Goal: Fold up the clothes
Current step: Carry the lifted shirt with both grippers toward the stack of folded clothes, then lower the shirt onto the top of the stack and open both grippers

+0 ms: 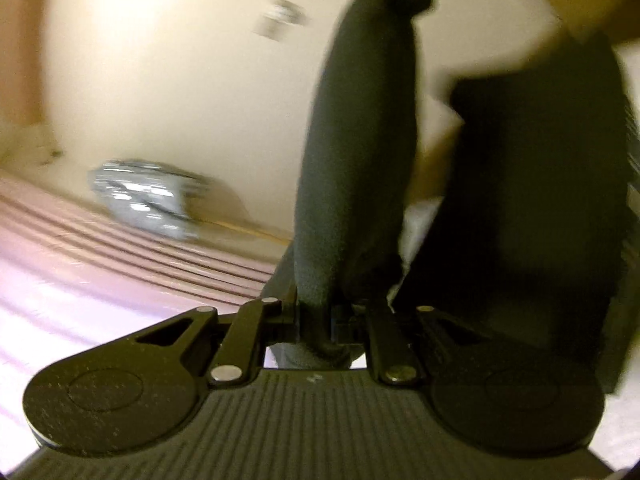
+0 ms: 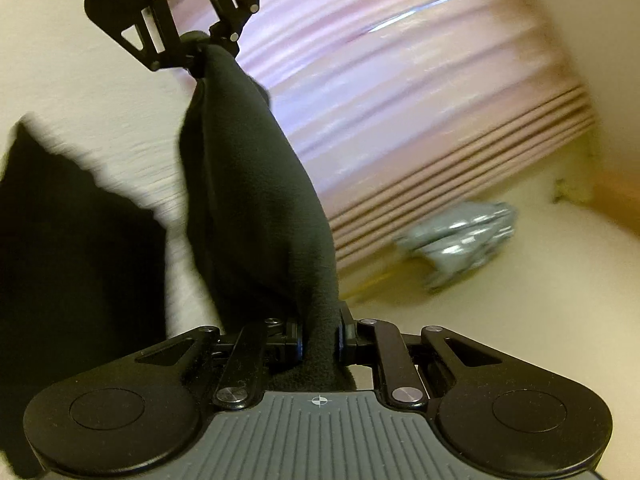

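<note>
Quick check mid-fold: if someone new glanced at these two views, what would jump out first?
A black garment stretched taut between the two grippers: the right gripper clamps one end at bottom centre, the left gripper the other end at upper left. More black cloth lies to the left. Behind are a pink striped sheet and a crumpled grey item at right, both blurred.

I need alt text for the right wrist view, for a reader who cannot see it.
The right gripper is shut on a dark fleece garment, stretched to the left gripper, which pinches its far end. Behind are a blurred pink pleated curtain and a crumpled silver object.
</note>
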`<state>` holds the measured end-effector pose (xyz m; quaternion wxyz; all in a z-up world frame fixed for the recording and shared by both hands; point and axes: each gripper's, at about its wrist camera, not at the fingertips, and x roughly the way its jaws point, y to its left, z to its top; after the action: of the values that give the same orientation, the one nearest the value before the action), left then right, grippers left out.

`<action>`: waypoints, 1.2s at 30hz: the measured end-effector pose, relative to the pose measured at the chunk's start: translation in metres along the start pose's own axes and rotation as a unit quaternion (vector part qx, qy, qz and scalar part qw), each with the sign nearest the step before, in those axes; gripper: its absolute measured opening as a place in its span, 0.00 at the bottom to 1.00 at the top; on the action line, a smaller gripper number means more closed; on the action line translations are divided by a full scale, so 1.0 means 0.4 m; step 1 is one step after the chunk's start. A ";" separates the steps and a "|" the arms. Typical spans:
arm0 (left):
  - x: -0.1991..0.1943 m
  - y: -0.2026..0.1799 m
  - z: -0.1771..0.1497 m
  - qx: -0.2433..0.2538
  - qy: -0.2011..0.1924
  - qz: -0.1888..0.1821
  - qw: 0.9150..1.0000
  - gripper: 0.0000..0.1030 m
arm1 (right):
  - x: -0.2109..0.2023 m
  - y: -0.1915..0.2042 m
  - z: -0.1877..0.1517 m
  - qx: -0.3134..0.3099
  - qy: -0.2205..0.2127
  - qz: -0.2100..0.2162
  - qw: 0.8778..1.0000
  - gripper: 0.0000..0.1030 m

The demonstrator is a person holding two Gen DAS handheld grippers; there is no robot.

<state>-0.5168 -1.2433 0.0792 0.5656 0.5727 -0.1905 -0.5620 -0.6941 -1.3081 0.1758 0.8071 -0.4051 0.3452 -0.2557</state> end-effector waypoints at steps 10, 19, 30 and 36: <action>0.009 -0.176 -0.047 -0.013 -0.002 -0.034 0.999 0.11 | -0.014 0.255 -0.097 -0.005 0.051 0.061 0.997 0.14; -0.059 -0.154 -0.038 -0.020 -0.029 0.017 0.999 0.11 | -0.005 0.246 -0.068 0.003 0.075 0.036 0.997 0.12; -0.113 -0.274 -0.048 -0.017 -0.033 -0.031 0.999 0.10 | -0.072 0.343 -0.103 0.016 0.095 0.054 0.994 0.11; -0.104 -0.248 -0.050 -0.014 -0.031 -0.038 0.999 0.11 | -0.074 0.337 -0.089 0.020 0.104 0.050 0.993 0.11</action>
<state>-0.5532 -1.1706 0.0060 0.5458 0.5537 -0.1783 -0.6031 -0.7222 -1.2317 0.0589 0.7867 -0.3424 0.4416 -0.2626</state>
